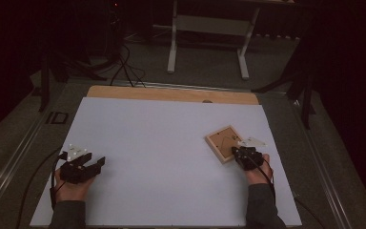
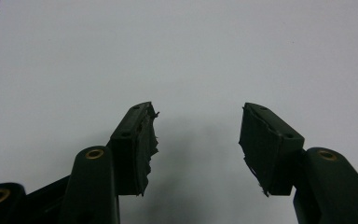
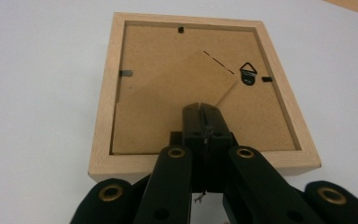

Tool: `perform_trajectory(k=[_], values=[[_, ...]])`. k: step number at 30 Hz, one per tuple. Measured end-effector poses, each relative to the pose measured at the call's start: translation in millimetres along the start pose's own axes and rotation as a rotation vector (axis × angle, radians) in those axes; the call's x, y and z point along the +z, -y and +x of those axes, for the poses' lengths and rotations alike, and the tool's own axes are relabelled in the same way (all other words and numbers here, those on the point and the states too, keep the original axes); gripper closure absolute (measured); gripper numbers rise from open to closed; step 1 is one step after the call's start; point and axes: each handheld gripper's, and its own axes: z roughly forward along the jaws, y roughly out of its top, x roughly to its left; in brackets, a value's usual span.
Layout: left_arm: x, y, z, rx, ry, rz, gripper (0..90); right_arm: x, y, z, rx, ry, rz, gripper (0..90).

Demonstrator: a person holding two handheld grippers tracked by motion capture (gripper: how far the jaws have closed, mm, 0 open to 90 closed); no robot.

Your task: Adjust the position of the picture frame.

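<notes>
A: Describe the work surface.

B: A flat white sheet [image 1: 162, 157] covers the table, with a strip of bare light wood [image 1: 171, 94] along its far edge. The room beyond is dark; a white-legged stand [image 1: 207, 36] is on the floor behind the table.

A: Locate the object being worked.

B: A small square picture frame of pale wood [image 3: 103, 100], lying face down, brown fibreboard backing [image 3: 168, 88] up. In the right gripper view it lies directly ahead of the jaws and partly beneath them. A black triangular hanger [image 3: 248, 73] sits on the backing, ahead and to the right of the jaw tips. Small black retaining tabs [image 3: 126, 73] line the inner edge.

A: Condition of the right gripper [image 3: 200, 109]?

B: Jaws pressed together, nothing between them. The tips lie over the near part of the backing, just past the frame's near rail. Contact with the backing cannot be confirmed.

A: Condition of the left gripper [image 2: 198, 135]?

B: Jaws spread wide, nothing between them. The worn, ragged black pads [image 2: 261, 144] face each other over bare white sheet. In the high view this gripper [image 1: 93, 164] is well apart from the frame [image 1: 225, 142].
</notes>
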Motion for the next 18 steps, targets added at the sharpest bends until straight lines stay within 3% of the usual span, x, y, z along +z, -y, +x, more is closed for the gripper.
perform_trajectory(k=[5,18], values=[[0.0,0.0,0.0,-0.001,-0.001,0.0,44.4,-0.3,-1.5,7.6,-0.007,-0.04,-0.001,90.0],[-0.2,-0.3,-0.1,0.0,-0.001,-0.002,44.4,3.2,-10.9,40.9,-0.078,-0.128,0.002,90.0]])
